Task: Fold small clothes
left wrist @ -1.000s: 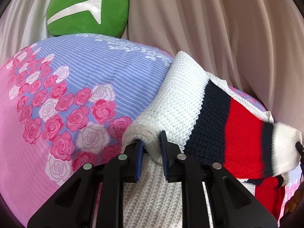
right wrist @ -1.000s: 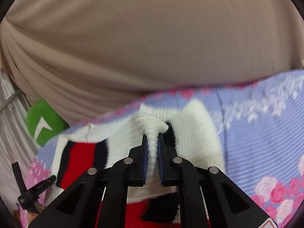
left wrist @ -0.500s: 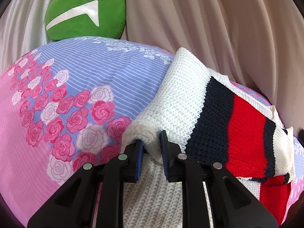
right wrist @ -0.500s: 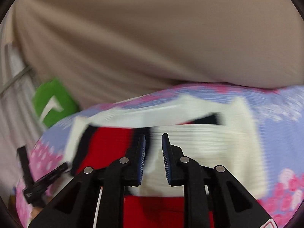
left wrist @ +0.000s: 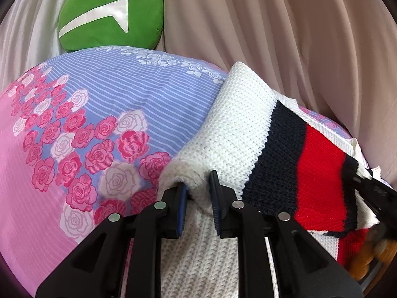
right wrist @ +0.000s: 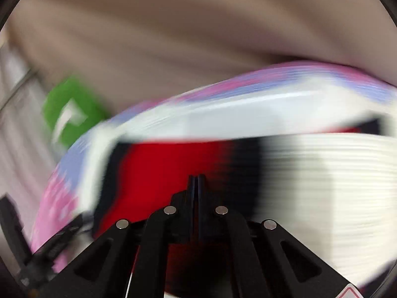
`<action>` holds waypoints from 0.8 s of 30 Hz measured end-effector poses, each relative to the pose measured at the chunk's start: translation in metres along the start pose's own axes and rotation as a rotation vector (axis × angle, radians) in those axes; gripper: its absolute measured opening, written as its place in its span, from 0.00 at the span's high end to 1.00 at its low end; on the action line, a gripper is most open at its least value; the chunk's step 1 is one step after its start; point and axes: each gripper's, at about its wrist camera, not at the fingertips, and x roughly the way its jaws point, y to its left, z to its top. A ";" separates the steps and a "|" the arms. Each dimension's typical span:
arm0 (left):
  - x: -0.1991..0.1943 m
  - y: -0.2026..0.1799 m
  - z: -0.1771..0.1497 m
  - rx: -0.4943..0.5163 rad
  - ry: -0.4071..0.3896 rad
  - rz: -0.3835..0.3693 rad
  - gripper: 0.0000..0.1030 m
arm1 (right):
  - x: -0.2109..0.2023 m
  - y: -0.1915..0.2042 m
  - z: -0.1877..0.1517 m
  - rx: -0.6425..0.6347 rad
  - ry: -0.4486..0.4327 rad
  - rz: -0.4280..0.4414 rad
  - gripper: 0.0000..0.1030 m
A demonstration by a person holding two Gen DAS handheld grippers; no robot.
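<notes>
Since a moment ago, my right tongs (right wrist: pixel 197 181) have let go of the white knit edge and pressed their fingers together on nothing, and they are sweeping fast enough that their whole view is smeared. My left tongs (left wrist: pixel 197 196) are still pinching a rolled white fold of the sweater (left wrist: pixel 248 134), with knit bulging between the blue pads.

Going left to right in the left wrist view, the floral bed sheet (left wrist: pixel 74 136) is lying bare across the whole left half, pink at the near edge and striped lilac farther back, giving open room on that side. A green cushion (left wrist: pixel 111 12) with a white arrow-like mark is leaning at the far edge of the bed against pale drapes (left wrist: pixel 273 37); I am reading no lettering on it or anywhere else. The sweater is lying on the right part of the bed, its white section nearest my left tongs, then a navy band, then red, then a thin navy edge. The folded-over layer is resting on the white ribbed body below. At the far right edge my right tongs (left wrist: pixel 372 193) are showing as a dark shape just beside the striped end.

In the blurred right wrist view, the red band is lying directly ahead of the closed fingers, white knit to the right.
</notes>
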 end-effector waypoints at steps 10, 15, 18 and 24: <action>0.001 -0.006 0.000 0.019 0.000 0.019 0.83 | -0.095 -0.020 -0.029 -0.113 -0.074 -0.040 0.88; 0.000 -0.006 -0.001 0.010 0.000 0.010 0.82 | -0.077 -0.060 -0.035 -0.019 0.008 -0.064 1.00; 0.000 -0.007 -0.001 0.019 -0.001 0.020 0.82 | -0.102 -0.076 -0.037 0.060 -0.060 -0.061 0.99; 0.001 -0.004 0.000 0.020 0.003 0.013 0.82 | -0.096 -0.075 -0.044 0.012 -0.042 -0.090 1.00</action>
